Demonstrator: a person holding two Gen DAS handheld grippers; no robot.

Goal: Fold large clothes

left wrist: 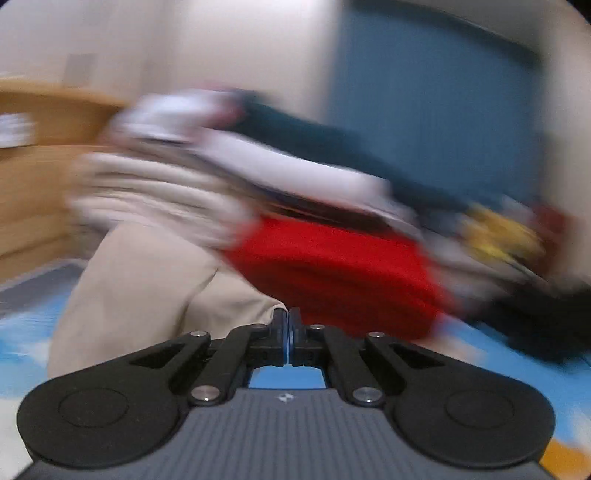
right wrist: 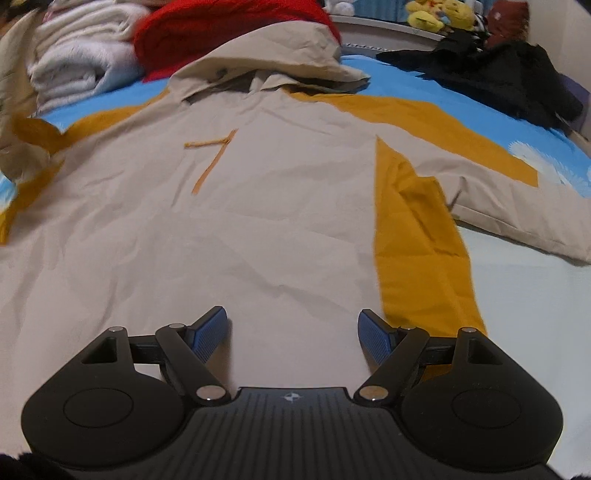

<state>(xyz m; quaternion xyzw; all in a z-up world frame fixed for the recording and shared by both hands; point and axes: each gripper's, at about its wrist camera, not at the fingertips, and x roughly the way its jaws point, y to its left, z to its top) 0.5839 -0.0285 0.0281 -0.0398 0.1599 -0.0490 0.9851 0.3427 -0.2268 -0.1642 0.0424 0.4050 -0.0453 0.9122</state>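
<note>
one blue bedsheet (right wrist: 461,96); one beige-and-mustard jacket (right wrist: 258,206) spread flat on it, stitched orange "7" (right wrist: 212,160) on its back. one red garment (right wrist: 229,33), one white towel stack (right wrist: 81,62), one black garment (right wrist: 491,77). right gripper (right wrist: 293,334) spread wide over the jacket; left gripper (left wrist: 287,332) pinched on beige jacket cloth, view blurred.

The left wrist camera rides low behind its closed gripper (left wrist: 287,332), tilted and motion-blurred, facing a pile of folded laundry (left wrist: 221,184) against a wall; the right wrist camera sits just above the beige and mustard jacket (right wrist: 258,221), looking forward between spread fingers (right wrist: 208,332) along the garment toward its hood (right wrist: 277,62); both views take in the red garment (left wrist: 332,269) (right wrist: 229,26), the beige cloth and the blue bedspread (right wrist: 461,88).
</note>
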